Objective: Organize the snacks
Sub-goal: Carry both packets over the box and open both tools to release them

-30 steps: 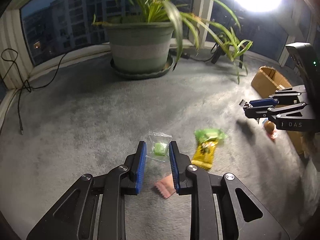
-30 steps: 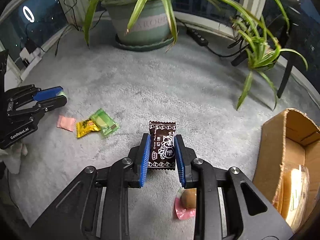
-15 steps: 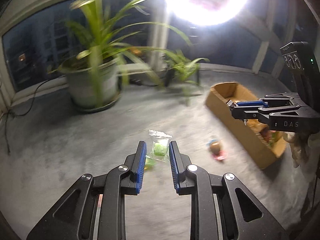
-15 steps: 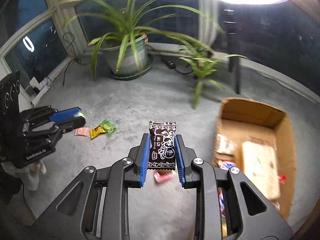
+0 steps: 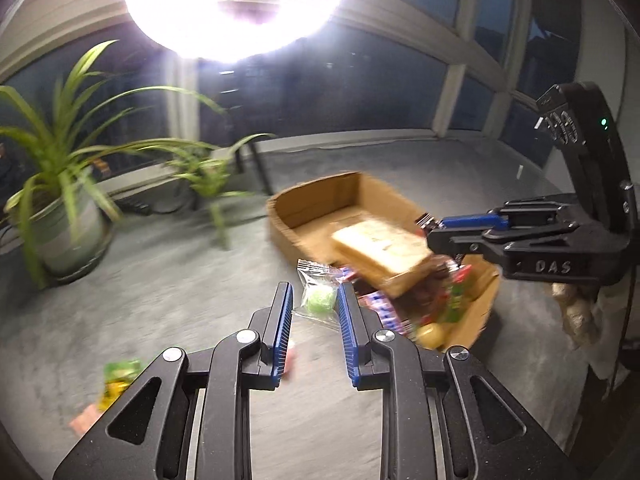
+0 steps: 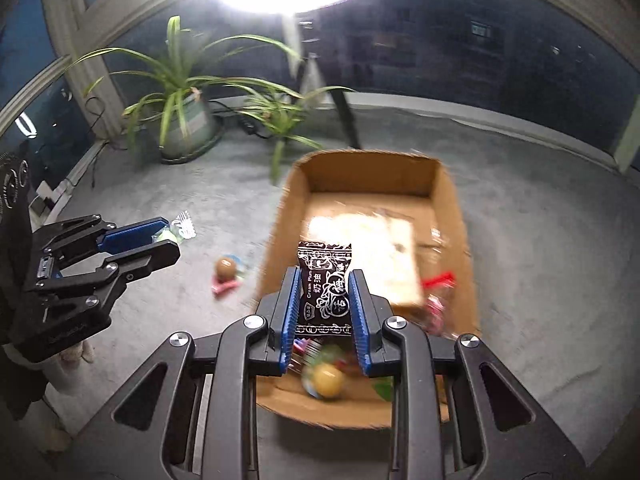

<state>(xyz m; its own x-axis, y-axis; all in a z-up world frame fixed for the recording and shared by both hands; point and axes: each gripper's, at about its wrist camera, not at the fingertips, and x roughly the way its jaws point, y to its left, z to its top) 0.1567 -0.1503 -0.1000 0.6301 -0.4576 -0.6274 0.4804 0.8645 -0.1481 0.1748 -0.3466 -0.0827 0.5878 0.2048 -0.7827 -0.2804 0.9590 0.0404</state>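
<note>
The left tongs (image 5: 314, 300) grip a clear packet with a green candy (image 5: 319, 297), held above the grey carpet beside the open cardboard box (image 6: 444, 192). The right tongs (image 6: 324, 300) clamp a dark brown printed candy wrapper (image 6: 324, 288) over the box, where bagged bread (image 5: 380, 246) and other snacks lie.

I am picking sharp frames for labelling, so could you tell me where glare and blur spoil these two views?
Left wrist view: lamp glare whites out the top; cardboard box and floor snacks smear. Right wrist view: same glare at the top; box contents blur, dark wrapper stays readable.
</note>
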